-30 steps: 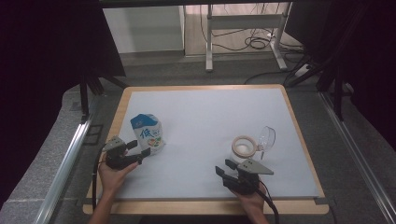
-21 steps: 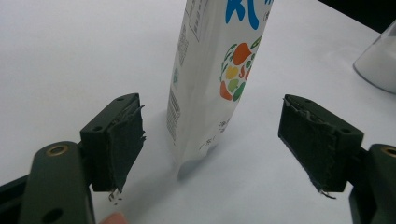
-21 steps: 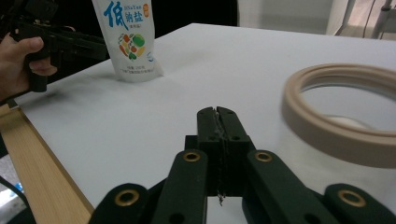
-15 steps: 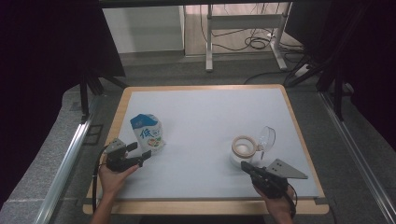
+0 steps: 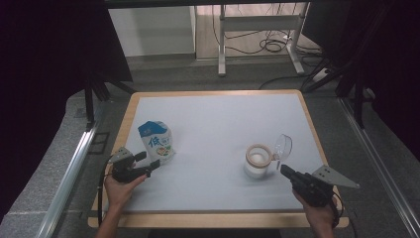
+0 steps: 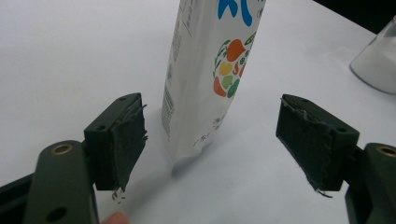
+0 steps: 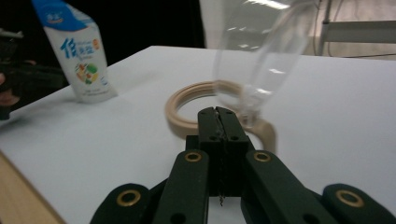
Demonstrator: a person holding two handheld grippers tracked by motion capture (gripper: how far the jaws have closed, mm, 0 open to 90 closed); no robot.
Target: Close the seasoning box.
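Standing on the white desk [image 5: 218, 119] are being seen one glossy printed pouch [image 5: 156, 141] and one clear jar [image 5: 257, 161] with a tan ring mouth and a hinged transparent lid. The pouch's fruit print and crimped bottom edge are being shown close in the left gripper view, the lid's rounded gloss in the right gripper view. The left tongs [image 6: 210, 144] are being held spread around the pouch, untouching; the right tongs [image 7: 223, 123] are being kept pressed together, empty, just beside the jar.

I observe a wood-rimmed table [image 5: 130, 110] with a white top, bearing an upright white-and-blue pouch [image 5: 157, 141] near its left edge and a clear lidded jar [image 5: 259, 161] toward its front right corner, well apart.
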